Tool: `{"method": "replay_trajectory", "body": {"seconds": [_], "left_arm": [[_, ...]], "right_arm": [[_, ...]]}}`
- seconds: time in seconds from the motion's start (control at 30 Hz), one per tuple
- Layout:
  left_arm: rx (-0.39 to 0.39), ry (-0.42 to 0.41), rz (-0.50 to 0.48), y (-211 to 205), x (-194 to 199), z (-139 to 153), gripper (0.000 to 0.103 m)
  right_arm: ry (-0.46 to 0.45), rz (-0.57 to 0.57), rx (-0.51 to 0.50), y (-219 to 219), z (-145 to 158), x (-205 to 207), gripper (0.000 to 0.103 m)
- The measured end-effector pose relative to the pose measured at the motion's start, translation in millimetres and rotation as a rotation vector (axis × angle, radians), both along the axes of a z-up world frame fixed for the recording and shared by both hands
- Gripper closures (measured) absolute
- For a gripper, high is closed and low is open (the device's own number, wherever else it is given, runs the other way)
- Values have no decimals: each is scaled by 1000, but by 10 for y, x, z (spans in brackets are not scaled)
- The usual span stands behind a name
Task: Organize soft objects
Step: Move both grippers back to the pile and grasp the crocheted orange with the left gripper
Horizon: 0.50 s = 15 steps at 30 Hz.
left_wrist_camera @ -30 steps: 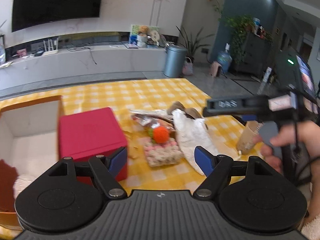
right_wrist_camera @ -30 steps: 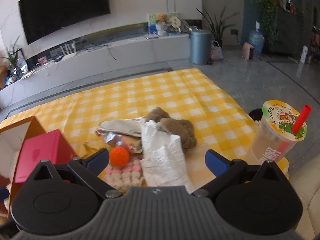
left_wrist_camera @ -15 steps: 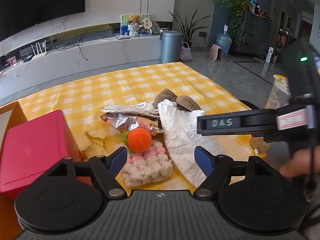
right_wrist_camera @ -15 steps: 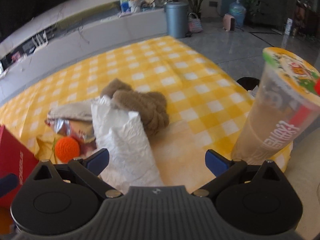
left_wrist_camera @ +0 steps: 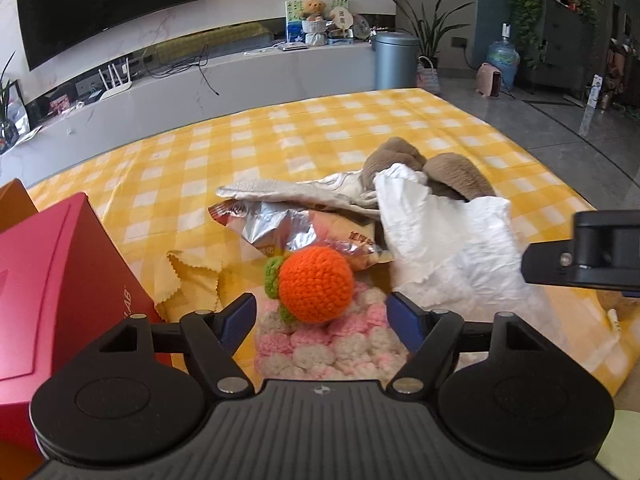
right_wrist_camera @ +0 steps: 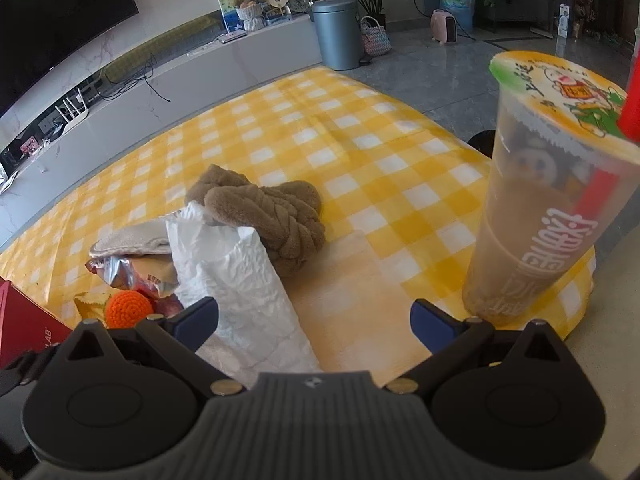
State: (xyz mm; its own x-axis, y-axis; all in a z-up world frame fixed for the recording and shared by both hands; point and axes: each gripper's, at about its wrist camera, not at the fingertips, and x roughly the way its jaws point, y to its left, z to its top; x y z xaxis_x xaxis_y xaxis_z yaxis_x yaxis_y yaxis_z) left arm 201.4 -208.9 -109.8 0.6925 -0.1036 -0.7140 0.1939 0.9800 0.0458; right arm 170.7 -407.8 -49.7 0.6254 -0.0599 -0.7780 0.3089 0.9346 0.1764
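Left tool (left_wrist_camera: 321, 316) is held wide open around the orange crochet ball (left_wrist_camera: 316, 284), not touching it; ball's sat on a pink knit pad (left_wrist_camera: 332, 346) on the desk (left_wrist_camera: 280, 140). Right tool (right_wrist_camera: 314, 320) is open too, nothing gripped.

left tool (left_wrist_camera: 321, 314) nearer the orange crochet ball (left_wrist_camera: 316, 284), right tool (right_wrist_camera: 314, 322) closer to milk tea cup (right_wrist_camera: 548, 208)

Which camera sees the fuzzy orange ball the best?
The left wrist view. There the orange crochet ball sits big and whole, right in front of the open left gripper, on top of a pink and white knitted piece. The right wrist view shows it small, low at the left, partly hidden behind the gripper body.
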Motion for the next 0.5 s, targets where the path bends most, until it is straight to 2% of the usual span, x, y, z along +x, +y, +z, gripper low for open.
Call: {"method": "replay_trajectory", "body": {"seconds": [0.1, 0.17, 0.2, 0.27, 0.5], "left_arm": [[-21, -3, 9, 45, 2, -7, 25], [-31, -3, 22, 71, 4, -5, 36], [-37, 0, 30, 86, 5, -1, 46], [-50, 13, 37, 122, 3, 10, 50], [-53, 13, 22, 187, -57, 103, 54]], "right_arm": [[5, 15, -11, 29, -8, 14, 3], [10, 20, -22, 42, -14, 19, 3], [12, 20, -26, 45, -16, 19, 3], [12, 18, -30, 51, -11, 14, 3], [-7, 31, -48, 130, 44, 9, 3]]}}
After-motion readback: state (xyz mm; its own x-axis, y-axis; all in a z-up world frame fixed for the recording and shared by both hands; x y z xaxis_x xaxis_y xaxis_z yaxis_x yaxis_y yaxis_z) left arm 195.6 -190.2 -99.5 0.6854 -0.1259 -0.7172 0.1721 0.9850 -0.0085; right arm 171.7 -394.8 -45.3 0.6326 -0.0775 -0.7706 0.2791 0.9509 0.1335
